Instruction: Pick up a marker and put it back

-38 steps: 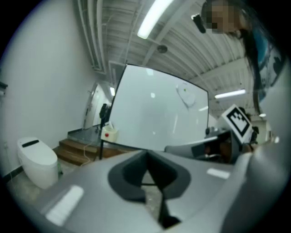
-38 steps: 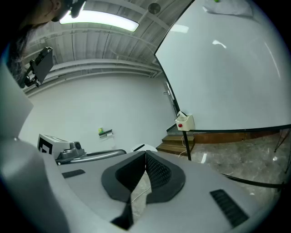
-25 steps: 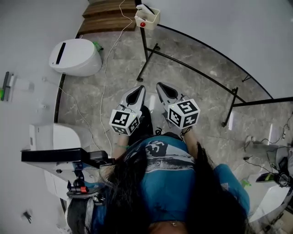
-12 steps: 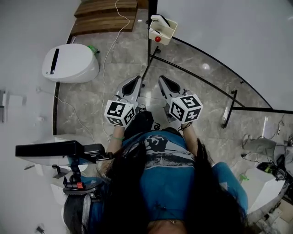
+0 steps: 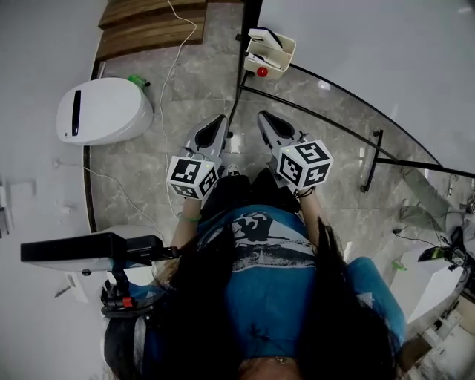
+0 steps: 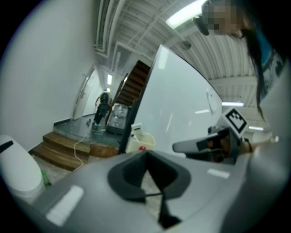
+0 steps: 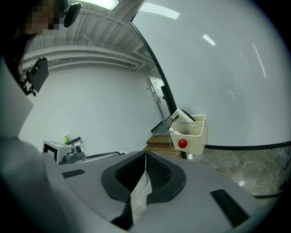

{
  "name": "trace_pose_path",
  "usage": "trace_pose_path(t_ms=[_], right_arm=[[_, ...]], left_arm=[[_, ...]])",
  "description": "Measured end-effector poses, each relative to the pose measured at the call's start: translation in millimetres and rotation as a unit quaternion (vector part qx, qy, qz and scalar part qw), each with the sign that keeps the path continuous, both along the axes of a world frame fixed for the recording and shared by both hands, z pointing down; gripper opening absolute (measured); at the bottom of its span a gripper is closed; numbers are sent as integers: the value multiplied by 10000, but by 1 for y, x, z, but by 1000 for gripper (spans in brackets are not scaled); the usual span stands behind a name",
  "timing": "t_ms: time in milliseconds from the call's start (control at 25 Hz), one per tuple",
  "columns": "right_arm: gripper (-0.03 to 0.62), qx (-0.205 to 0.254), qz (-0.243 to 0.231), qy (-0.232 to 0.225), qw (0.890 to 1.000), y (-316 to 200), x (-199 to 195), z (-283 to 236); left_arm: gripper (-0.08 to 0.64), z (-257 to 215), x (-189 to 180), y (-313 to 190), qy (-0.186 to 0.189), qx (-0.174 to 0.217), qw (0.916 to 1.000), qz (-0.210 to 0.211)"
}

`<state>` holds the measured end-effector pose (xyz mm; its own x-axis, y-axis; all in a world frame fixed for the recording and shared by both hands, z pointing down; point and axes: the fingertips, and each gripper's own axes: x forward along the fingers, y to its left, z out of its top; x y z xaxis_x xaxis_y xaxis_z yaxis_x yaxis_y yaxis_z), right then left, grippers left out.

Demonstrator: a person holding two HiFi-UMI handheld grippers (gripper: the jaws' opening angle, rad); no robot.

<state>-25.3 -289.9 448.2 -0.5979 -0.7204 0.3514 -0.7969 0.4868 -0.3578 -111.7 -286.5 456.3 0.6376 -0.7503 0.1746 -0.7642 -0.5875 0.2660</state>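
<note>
Glossy veined grey stone floor, grained brown wooden steps, smooth glossy white board, thin black metal frame, cream plastic box, and matt grey plastic left gripper and right gripper.

**Marble floor with few things on it**

The grey marble floor carries a white rounded container, with a small green thing just beside it. A white cable lies across the tiles. Black stand legs rest there, and wooden steps rise at the far edge.

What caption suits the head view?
A person holds the left gripper and right gripper, both shut and empty, above a marbled floor.
</note>
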Motion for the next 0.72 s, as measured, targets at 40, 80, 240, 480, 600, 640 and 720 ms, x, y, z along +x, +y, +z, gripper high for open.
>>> trace_pose_path(t_ms=[40, 80, 240, 480, 600, 640, 720], right_arm=[[12, -19, -13, 21, 10000, -10, -1, 3], [12, -34, -45, 45, 10000, -20, -1, 6], [14, -30, -255, 212, 9994, -53, -2, 15], [149, 201, -574, 590, 9964, -87, -1, 1], [175, 208, -858, 834, 9926, -107, -5, -2], [176, 248, -903, 974, 9908, -115, -6, -3], [179, 345, -975, 1273, 9865, -131, -8, -4]], left_arm=[[3, 4, 0, -8, 4, -33, 10000, 6], [3, 9, 0, -17, 7, -67, 10000, -5], [3, 19, 0, -43, 7, -135, 9999, -95], [3, 7, 2, -64, 11, -62, 9995, -308], [3, 2, 4, -73, 2, -46, 9992, -403], [3, 0, 4, -75, 1, -47, 9991, -433], [3, -3, 4, -80, 3, -50, 9988, -492]])
